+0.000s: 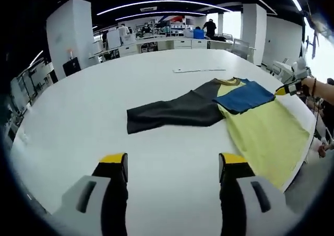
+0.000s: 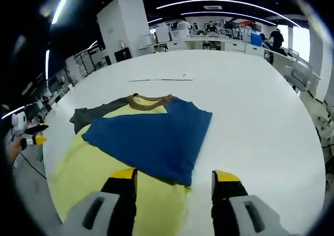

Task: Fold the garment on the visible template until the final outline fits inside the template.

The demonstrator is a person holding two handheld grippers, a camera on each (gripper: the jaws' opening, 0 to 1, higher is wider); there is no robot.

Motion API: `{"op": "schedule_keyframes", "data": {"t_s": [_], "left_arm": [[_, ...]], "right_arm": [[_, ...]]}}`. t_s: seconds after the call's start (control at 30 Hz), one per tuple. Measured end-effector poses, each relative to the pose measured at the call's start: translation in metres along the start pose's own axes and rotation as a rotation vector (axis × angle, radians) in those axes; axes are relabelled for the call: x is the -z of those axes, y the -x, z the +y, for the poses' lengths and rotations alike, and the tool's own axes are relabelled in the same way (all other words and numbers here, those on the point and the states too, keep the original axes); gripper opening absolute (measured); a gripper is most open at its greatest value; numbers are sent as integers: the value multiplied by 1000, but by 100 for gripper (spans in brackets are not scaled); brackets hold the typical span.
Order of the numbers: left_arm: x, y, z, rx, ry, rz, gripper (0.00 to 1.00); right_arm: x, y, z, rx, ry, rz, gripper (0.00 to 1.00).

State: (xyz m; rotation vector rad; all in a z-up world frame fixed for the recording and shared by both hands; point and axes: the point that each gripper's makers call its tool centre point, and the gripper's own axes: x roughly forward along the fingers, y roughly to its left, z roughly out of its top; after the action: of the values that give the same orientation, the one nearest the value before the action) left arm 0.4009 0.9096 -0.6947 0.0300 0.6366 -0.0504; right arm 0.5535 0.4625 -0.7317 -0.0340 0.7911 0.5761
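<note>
While both tools hang above the white worktop (image 1: 104, 100), one garment (image 1: 261, 131) lies spread on it: a single colour-block T-shirt with a yellow body, one blue sleeve (image 1: 245, 96) folded in across the chest, and one dark grey sleeve (image 1: 172, 111) stretched flat out to the side. One tan collar band (image 2: 150, 101) sits at the neck opening.

Left tool (image 1: 172, 165): two yellow-tipped jaws, released and set wide apart, nothing between them. They hover over bare worktop, short of the grey sleeve and beside the yellow hem area.

Right tool (image 2: 174, 178): two yellow-tipped jaws, also released and spread, holding nothing. They sit over the shirt's lower part, close to the near edge of the blue fold (image 2: 151, 139); I cannot tell whether either jaw touches the cloth. In the right gripper view the grey sleeve (image 2: 91, 113) shows partly behind the blue panel.

One thin pale strip (image 1: 201, 70) lies on the worktop beyond the collar, well apart from the shirt; what it is cannot be made out.

Each view catches the other tool at its edge, held in a hand: the right tool (image 1: 289, 89) in the left gripper view, the left tool (image 2: 32, 138) in the right gripper view.

Background: office desks and two white pillars past the worktop, with a few people there, small and blurred.
</note>
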Motion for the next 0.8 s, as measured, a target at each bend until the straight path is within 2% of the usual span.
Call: {"op": "schedule_keyframes", "data": {"t_s": [0.1,0.3,0.4,0.63,0.73,0.8], "left_arm": [[-5,-5,5,-15,20,-9,65],[-13,-19,20,-64,84,-35,58],[-13,-27,27,-82,99,-37,55],[-10,-45,48,-140,151,-54,36],[-8,-53,59,-167,183,-67,34],[-5,-60,64,-177,188,-54,35]], "right_arm": [[-7,7,17,-52,-1,-23,74],[-10,24,50,-103,55,-45,88],[-10,33,61,-125,75,-50,91],[-5,50,74,-146,89,-66,91],[-1,55,78,-143,109,-65,92],[3,57,80,-141,119,-63,93]]}}
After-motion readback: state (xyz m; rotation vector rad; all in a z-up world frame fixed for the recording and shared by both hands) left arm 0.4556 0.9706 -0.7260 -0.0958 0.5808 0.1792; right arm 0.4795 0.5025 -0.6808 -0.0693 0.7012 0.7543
